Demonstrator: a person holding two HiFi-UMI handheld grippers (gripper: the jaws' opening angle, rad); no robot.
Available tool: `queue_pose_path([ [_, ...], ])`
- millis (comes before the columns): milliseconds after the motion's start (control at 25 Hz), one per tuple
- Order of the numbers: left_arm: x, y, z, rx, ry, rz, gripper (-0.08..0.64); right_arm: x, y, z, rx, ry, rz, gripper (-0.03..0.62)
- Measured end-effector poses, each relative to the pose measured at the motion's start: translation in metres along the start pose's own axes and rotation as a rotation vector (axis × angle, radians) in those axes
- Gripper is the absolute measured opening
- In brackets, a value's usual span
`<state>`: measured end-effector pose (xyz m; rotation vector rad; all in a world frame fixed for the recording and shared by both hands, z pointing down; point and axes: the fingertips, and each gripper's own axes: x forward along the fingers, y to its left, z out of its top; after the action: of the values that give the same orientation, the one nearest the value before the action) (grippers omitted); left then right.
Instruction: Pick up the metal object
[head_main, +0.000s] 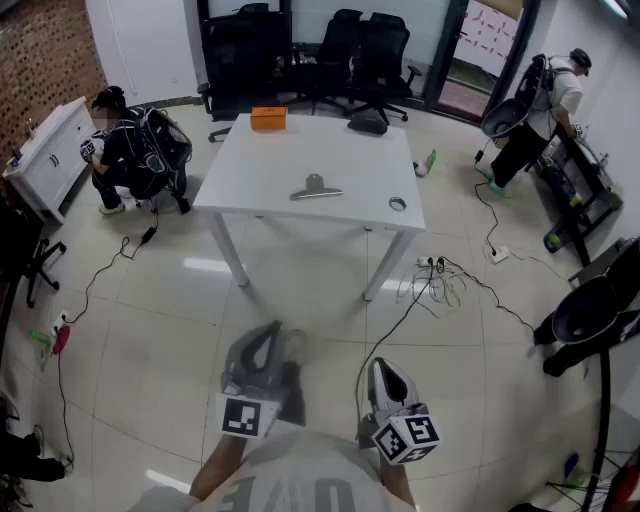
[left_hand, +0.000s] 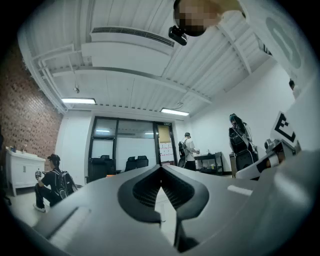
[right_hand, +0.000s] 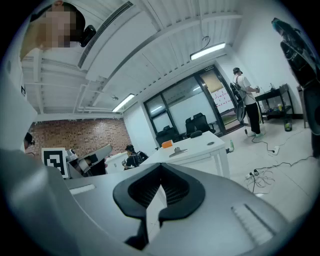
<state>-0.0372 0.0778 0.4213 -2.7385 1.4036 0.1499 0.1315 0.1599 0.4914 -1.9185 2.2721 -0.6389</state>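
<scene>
The metal object, a shiny clip-like piece, lies near the middle of the white table across the room. The right gripper view shows the metal object small and far off on that table. Both grippers are held low, close to the person's body and well short of the table. My left gripper is shut, its dark pads meeting at the tips, with nothing between them. My right gripper is shut and empty too.
An orange box, a black object and a small ring also sit on the table. Cables trail over the floor right of it. A person crouches at the left; another stands at the right. Office chairs line the back.
</scene>
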Motion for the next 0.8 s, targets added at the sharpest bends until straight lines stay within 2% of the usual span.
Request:
queue_pose_path([
  [200,0.096,0.050,-0.009,-0.012,0.001,-0.038,0.002,0.105,-0.009,0.029,0.024,0.024,0.014,0.014],
  [360,0.159,0.086,-0.013,-0.005,0.011,-0.056,0.002,0.190,0.001,0.053,-0.026,0.045,0.079,0.014],
  [520,0.221,0.128,-0.024,-0.012,0.021,-0.061,0.002,0.276,0.016,0.082,-0.038,0.020,0.155,0.014],
  [640,0.264,0.152,-0.031,-0.007,0.015,-0.060,0.002,0.322,0.016,0.094,-0.065,0.017,0.169,0.014],
  [800,0.301,0.161,-0.030,0.007,0.005,-0.085,0.002,0.354,-0.003,0.101,-0.037,0.023,0.147,0.014],
])
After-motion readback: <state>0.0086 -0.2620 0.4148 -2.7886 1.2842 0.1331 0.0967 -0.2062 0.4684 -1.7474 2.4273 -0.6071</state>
